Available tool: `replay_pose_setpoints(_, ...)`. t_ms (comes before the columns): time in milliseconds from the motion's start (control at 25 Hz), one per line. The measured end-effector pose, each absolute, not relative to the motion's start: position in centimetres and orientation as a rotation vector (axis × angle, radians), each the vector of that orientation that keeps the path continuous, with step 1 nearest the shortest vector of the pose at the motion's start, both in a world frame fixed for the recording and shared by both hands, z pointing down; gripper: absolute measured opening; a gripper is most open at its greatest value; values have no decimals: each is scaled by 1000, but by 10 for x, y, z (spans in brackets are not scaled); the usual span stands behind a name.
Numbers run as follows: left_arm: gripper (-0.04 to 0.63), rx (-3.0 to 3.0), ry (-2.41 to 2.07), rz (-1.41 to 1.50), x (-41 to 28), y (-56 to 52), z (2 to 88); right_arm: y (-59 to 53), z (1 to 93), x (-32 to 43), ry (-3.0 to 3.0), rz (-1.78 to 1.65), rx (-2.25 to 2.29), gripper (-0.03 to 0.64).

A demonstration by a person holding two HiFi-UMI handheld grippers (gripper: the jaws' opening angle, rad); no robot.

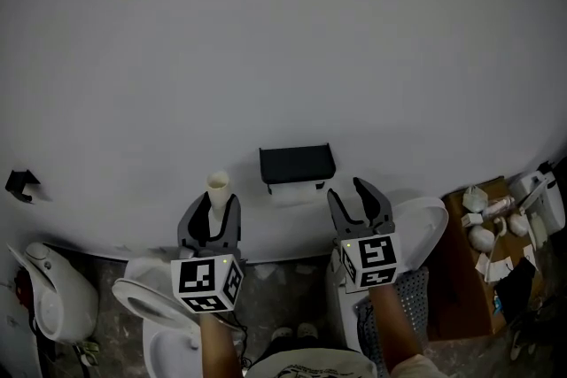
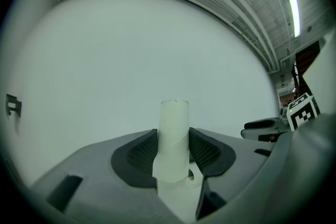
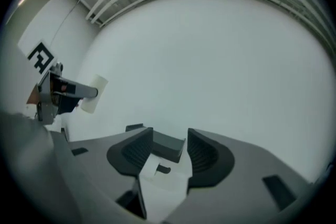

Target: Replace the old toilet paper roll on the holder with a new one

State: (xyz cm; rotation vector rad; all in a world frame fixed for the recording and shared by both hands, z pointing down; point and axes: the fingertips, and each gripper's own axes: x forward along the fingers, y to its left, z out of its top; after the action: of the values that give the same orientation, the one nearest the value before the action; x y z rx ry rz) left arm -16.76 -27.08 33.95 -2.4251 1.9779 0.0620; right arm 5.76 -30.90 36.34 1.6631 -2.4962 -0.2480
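Old toilet paper roll, a bare pale cardboard tube [image 1: 218, 184], is off the holder; no new roll in view.
Head view: left gripper [image 1: 217, 203] holds it upright beside the black wall-mounted holder [image 1: 297, 162]; right gripper [image 1: 357, 204] flanks the other side. Left gripper view: jaws clamped on tube. Right gripper view: jaws apart, empty, facing holder. Judged next: discard tube, fetch fresh roll.

Holder: black box-shaped holder [image 1: 297, 164] fixed on the pale wall, with a pale strip just beneath it.
Old roll: bare pale cardboard tube [image 1: 218, 186], spiral seam visible.
Pose: upright, lower end clamped between the jaws of the left gripper [image 1: 215, 202].
Place: left of the holder, slightly lower, not touching it.
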Motion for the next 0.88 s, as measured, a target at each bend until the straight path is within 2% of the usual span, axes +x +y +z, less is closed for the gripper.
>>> replay_pose_setpoints(280, 186, -2414, 1991, 93, -159, -271, 338, -298, 350, 74, -2572, -133, 1808, 114)
replay_pose_setpoints(480, 186, -2406, 2007, 95, -160, -269, 339, -296, 354, 80, -2564, -55, 1893, 25)
replay_pose_setpoints(880, 186, -2398, 2024, 95, -161, -266, 339, -298, 356, 82, -2553, -11, 1932, -8)
